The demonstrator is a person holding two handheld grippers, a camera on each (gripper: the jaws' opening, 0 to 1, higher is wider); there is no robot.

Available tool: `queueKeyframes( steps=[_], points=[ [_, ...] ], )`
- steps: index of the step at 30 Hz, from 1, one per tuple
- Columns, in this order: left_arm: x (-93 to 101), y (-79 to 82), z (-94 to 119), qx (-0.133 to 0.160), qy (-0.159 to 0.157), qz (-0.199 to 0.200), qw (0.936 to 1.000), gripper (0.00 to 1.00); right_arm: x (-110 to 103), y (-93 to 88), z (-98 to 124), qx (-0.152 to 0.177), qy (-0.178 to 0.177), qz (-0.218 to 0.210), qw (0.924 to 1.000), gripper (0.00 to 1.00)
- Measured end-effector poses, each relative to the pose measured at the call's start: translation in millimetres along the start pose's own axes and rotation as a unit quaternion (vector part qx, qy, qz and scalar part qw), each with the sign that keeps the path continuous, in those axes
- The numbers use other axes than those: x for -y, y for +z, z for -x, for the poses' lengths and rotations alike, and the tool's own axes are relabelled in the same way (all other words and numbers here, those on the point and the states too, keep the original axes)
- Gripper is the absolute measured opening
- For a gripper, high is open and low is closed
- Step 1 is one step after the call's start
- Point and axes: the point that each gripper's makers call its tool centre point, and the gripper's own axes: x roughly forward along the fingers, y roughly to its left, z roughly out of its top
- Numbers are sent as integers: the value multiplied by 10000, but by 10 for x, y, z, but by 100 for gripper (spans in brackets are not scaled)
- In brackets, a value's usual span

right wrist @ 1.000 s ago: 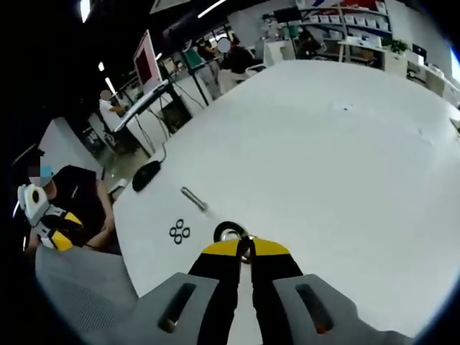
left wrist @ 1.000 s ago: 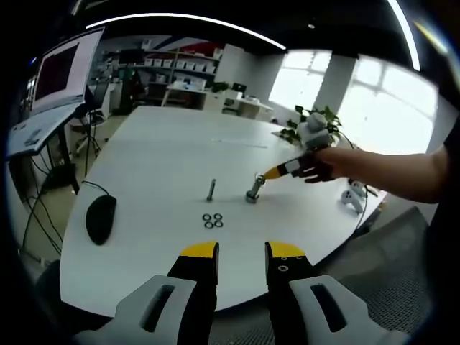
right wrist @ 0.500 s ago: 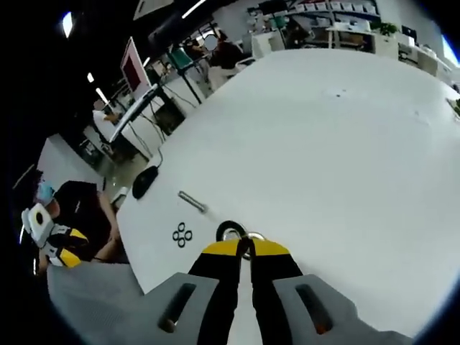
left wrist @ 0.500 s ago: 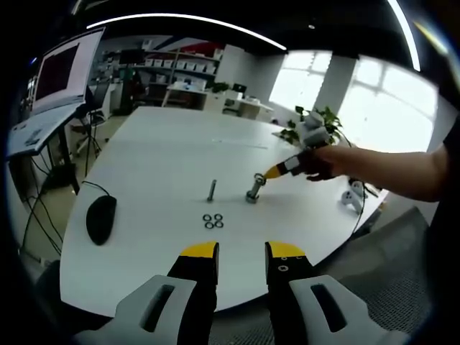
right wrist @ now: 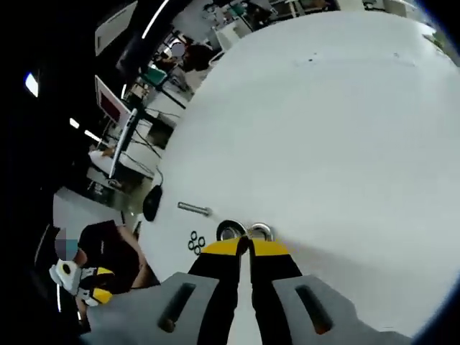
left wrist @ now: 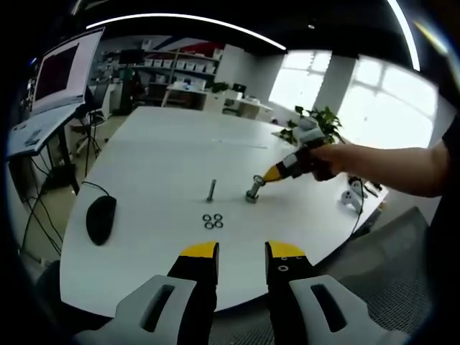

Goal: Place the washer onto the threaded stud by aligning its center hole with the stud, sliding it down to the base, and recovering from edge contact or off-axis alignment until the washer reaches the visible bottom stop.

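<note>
One white table [left wrist: 158, 154] carried everything. Right gripper [right wrist: 249, 244], jaws pinched narrow on the washer [right wrist: 260, 231], sat at the upright threaded stud [left wrist: 253, 191], washer just beside its top [right wrist: 229, 231], not yet threaded. Left gripper [left wrist: 241, 250] hung parted, empty, well back. Three spare washers [left wrist: 212, 221] lay near.

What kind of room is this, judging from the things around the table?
Probably an open office or lab workspace: a large white table, a monitor on a stand beside it, and shelves holding boxes along the far wall.
</note>
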Motion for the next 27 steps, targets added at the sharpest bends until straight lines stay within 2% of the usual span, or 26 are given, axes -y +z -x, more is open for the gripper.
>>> queueKeyframes(
  steps=[5,7,9,11,13,14,16,27],
  points=[
    [2,-1,0,-7,0,0,10000,23,-13,-40,-1,175,205,-276,9993,6],
    [3,-3,-1,-13,-1,-2,10000,23,-19,-43,4,265,280,-221,9990,6],
    [4,-5,-2,-21,-2,-7,10000,23,-55,-34,4,455,450,61,9979,7],
    [6,-6,-3,-26,-4,-8,10000,23,-6,-9,-8,461,372,-132,9982,12],
    [7,-9,-3,-34,-5,-13,10000,23,-10,25,14,611,427,-320,9967,17],
    [8,-10,-3,-38,-6,-12,10000,23,-33,61,25,702,566,-512,9946,18],
    [8,-10,-3,-38,-4,-12,10000,23,-59,76,50,761,689,-647,9926,18],
    [7,0,0,-6,-1,-3,10000,23,-183,103,85,876,813,-574,9912,17]
  ],
)
